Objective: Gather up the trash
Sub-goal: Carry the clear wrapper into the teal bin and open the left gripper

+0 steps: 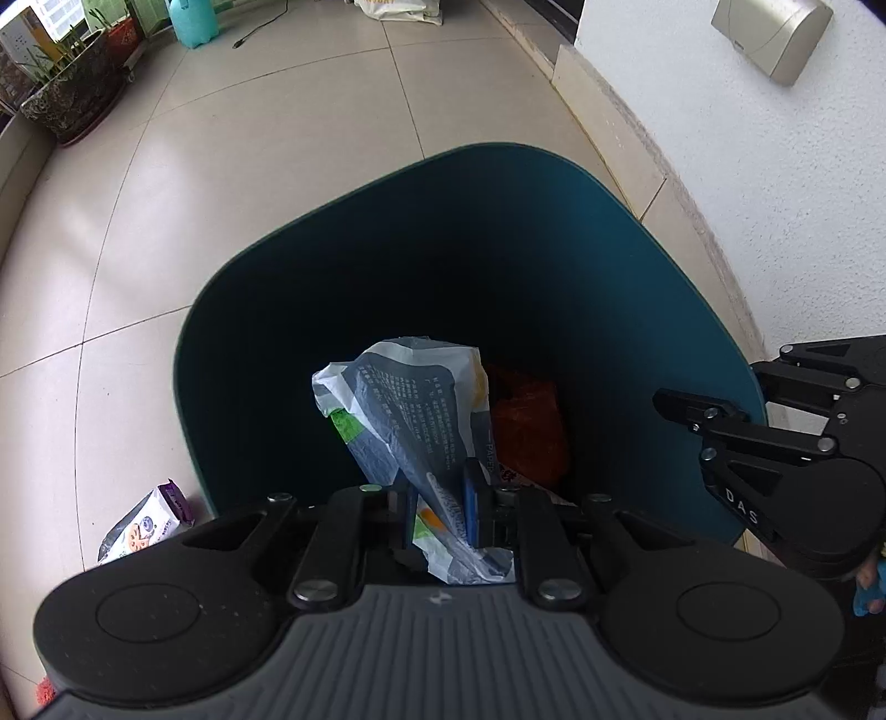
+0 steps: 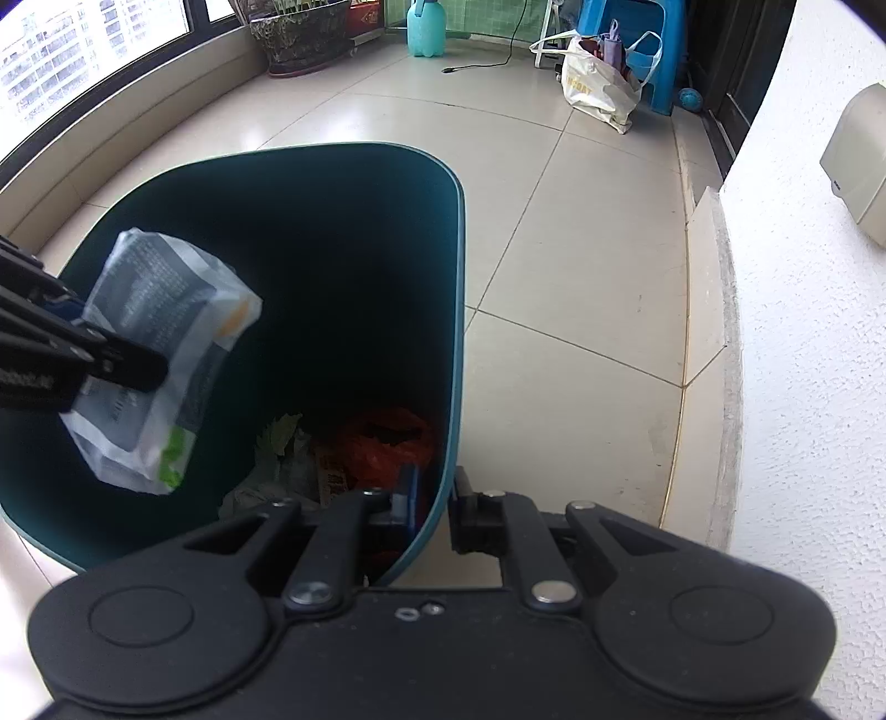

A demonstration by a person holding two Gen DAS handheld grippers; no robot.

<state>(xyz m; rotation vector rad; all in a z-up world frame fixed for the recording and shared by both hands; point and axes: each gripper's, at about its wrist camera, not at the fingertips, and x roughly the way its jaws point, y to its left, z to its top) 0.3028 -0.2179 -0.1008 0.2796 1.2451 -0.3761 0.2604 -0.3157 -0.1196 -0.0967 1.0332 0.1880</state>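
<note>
A teal trash bin (image 1: 498, 183) stands on the tiled floor; it also shows in the right wrist view (image 2: 354, 166). My left gripper (image 1: 443, 509) is shut on a grey and white plastic wrapper (image 1: 410, 410) and holds it over the bin's opening; the wrapper also shows in the right wrist view (image 2: 166, 354). My right gripper (image 2: 437, 509) is shut on the bin's wall, one finger inside and one outside, and appears in the left wrist view (image 1: 720, 421). Orange trash (image 2: 387, 443) and paper lie at the bottom of the bin.
A small snack packet (image 1: 149, 520) lies on the floor left of the bin. A white wall (image 2: 803, 332) runs along the right. Far off are a plant pot (image 2: 299, 33), a teal bottle (image 2: 423, 27), a blue stool (image 2: 637, 33) and a white bag (image 2: 598, 88).
</note>
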